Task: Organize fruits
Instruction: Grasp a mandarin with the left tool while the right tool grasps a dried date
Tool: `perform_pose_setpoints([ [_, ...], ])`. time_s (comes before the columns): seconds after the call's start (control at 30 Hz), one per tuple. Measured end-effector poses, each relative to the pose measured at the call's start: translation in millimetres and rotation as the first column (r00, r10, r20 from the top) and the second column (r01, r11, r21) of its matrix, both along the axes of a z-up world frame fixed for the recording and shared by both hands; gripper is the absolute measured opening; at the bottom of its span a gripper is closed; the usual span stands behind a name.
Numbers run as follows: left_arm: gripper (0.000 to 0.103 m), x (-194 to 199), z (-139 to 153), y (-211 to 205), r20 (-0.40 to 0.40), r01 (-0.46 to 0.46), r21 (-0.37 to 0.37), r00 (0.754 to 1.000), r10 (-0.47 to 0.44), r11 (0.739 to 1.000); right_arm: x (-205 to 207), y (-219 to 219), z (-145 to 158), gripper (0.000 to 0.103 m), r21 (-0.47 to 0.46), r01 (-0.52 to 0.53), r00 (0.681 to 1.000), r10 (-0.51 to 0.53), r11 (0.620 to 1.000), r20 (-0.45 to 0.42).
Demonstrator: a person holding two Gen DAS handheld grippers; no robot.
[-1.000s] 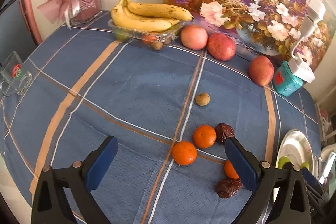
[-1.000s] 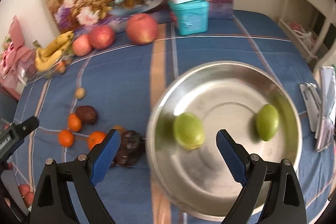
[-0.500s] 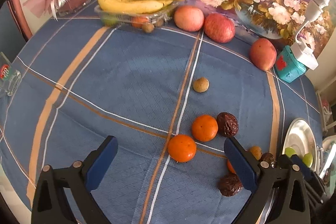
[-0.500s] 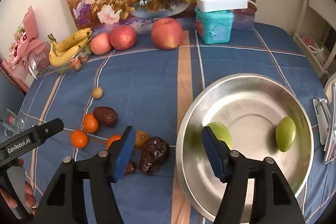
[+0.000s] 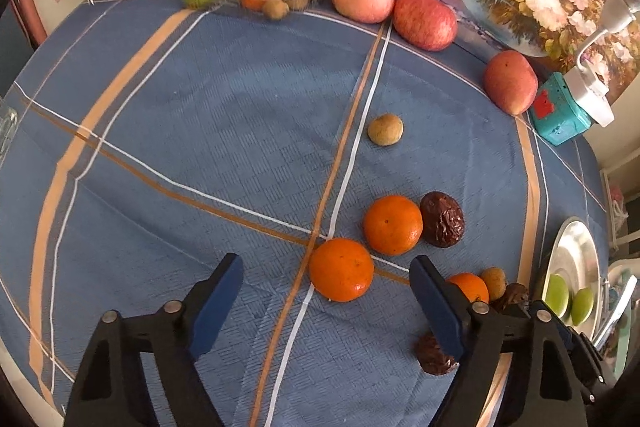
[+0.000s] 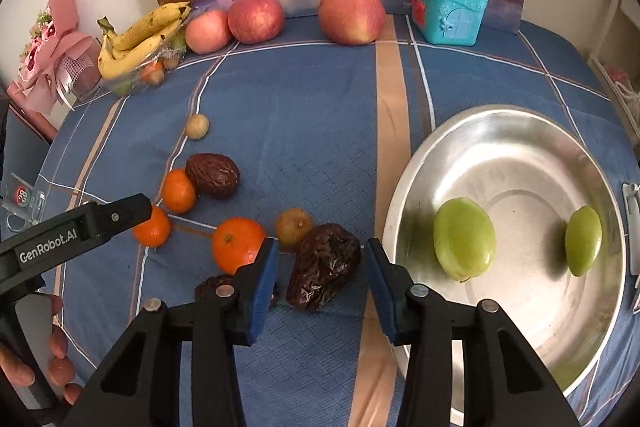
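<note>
My right gripper [image 6: 320, 267] is open, its blue pads on either side of a dark wrinkled date [image 6: 322, 269] on the blue cloth, not touching it. A steel bowl [image 6: 520, 131] to the right holds two green fruits [image 6: 464, 239]. My left gripper [image 5: 326, 297] is open just in front of a mandarin [image 5: 341, 269]; a second mandarin [image 5: 393, 224] and another date [image 5: 442, 213] lie behind it. A third mandarin [image 6: 236, 245] and a small brown fruit [image 6: 293, 225] lie left of the right gripper.
Three red apples [image 6: 351, 13], bananas on a clear tray [image 6: 140, 39], a teal box [image 6: 448, 11] with a white power strip and a flower painting line the back. A pink bouquet [image 6: 52, 47] stands far left. A lone small brown fruit [image 5: 385, 129] lies mid-table.
My right gripper moved left from over the bowl to the date and narrowed. My left gripper moved forward and lower toward the mandarins.
</note>
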State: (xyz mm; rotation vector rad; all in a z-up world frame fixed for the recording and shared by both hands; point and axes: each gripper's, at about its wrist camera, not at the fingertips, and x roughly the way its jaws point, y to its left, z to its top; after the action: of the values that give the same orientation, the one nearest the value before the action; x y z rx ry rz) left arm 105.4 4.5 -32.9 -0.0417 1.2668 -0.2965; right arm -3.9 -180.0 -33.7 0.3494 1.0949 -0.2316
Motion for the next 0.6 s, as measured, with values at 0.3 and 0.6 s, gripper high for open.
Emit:
perform_pose_setpoints([
  [0.3, 0.067, 0, -4, -1, -0.017, -0.003, -0.009, 1.0, 0.003, 1.0, 4, 4, -7, 0.046, -0.017, -0.012, 0.999, 0.011, 1.0, -0.043],
  [0.6, 0.037, 0, -4, -1, -0.027, -0.006, -0.046, 1.0, 0.004, 0.999, 9, 11, -6, 0.043, -0.065, -0.032, 0.998, 0.028, 0.997, -0.061],
])
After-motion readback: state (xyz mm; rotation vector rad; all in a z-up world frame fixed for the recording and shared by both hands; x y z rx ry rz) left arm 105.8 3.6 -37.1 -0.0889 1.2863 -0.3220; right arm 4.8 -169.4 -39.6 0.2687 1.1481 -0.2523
